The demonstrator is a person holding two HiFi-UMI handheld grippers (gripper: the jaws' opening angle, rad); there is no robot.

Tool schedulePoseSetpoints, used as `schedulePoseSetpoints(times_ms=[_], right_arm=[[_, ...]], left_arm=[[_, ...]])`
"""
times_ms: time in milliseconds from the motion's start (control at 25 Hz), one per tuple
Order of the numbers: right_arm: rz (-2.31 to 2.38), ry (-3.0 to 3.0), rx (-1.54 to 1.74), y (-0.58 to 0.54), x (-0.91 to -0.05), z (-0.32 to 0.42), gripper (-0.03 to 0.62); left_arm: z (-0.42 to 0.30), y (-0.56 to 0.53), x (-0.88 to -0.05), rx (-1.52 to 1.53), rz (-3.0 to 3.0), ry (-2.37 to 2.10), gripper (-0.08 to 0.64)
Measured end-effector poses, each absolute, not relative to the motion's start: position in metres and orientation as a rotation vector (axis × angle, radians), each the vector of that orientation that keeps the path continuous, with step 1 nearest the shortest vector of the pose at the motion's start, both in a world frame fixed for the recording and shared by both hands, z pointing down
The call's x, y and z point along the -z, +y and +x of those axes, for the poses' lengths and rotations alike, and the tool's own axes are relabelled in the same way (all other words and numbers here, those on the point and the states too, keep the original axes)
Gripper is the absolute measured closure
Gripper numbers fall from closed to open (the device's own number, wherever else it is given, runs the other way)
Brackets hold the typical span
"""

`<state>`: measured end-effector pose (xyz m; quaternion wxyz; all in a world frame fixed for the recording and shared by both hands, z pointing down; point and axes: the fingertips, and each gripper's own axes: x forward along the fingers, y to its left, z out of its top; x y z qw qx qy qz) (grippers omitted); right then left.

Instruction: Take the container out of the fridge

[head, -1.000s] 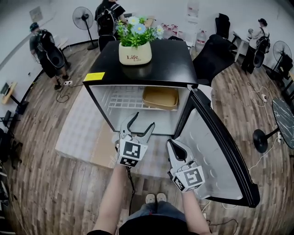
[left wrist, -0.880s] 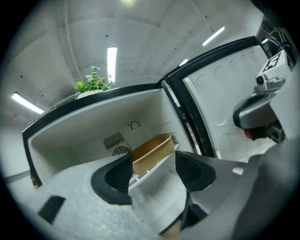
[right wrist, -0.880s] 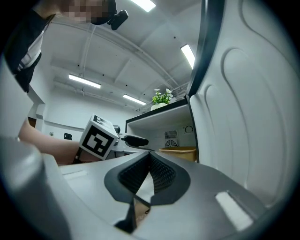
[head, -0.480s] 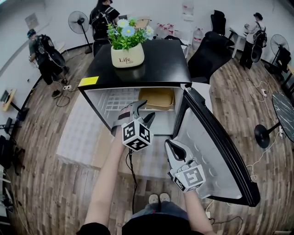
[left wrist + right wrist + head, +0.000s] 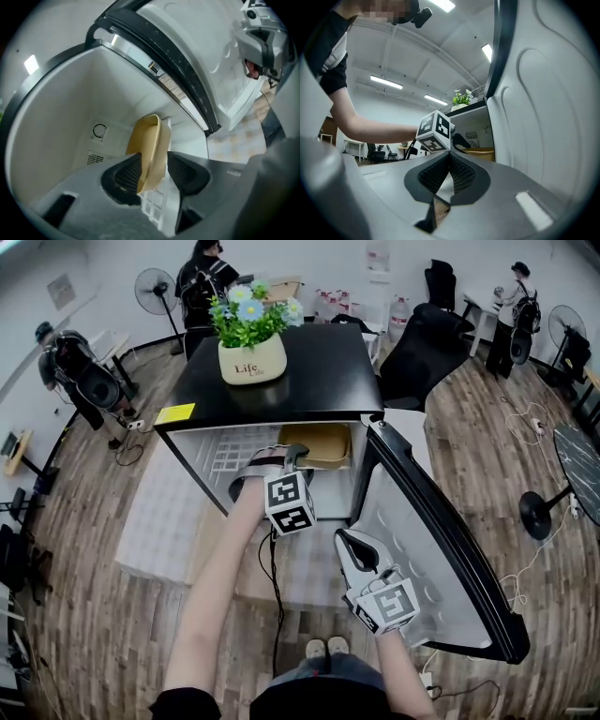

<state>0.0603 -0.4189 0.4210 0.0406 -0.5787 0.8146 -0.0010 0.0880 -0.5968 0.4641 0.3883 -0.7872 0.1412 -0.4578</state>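
The tan container [image 5: 325, 441] sits on the wire shelf [image 5: 232, 448] at the right inside the open fridge [image 5: 319, 381]. My left gripper [image 5: 292, 456] reaches into the fridge at the container's front left edge. In the left gripper view the container's rim [image 5: 151, 140] stands between the pads of the left gripper [image 5: 152, 171]; the jaws are closing, with a thin gap still showing on the right side. My right gripper [image 5: 348, 538] hangs shut and empty in front of the fridge door [image 5: 427, 540]. The right gripper [image 5: 449, 158] view also shows the container [image 5: 480, 152].
A potted plant [image 5: 249, 357] and a yellow note [image 5: 175, 413] are on the fridge top. The door stands open to the right. Persons [image 5: 70, 371], fans [image 5: 155, 282] and office chairs [image 5: 427, 348] are in the room behind. A cable [image 5: 274, 596] trails down from the left gripper.
My left gripper has gone up from in front of the fridge into it, to the container's edge, and its jaws have narrowed. The right gripper has hardly moved.
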Motion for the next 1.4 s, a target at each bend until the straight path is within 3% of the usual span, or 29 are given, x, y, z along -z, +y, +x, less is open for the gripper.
schedulePoseSetpoints(times_ms=[640,1040,1400], right_arm=[[-1.790,2.484,0.025,-0.415,-0.427,0.066,0.584],[-1.786,2.488,0.026,-0.412,-0.427,0.062,0.584],[-1.918,2.369,0.000,-0.412,-0.429,0.073,0.584]], left_arm=[[0.088,-0.606,-0.479,1.278,-1.773,0.244,0.531],[0.075,-0.585,-0.474,1.210,-1.824,0.227,0.540],[0.038,-0.533,-0.438,0.841,-2.186,0.507,0.540]])
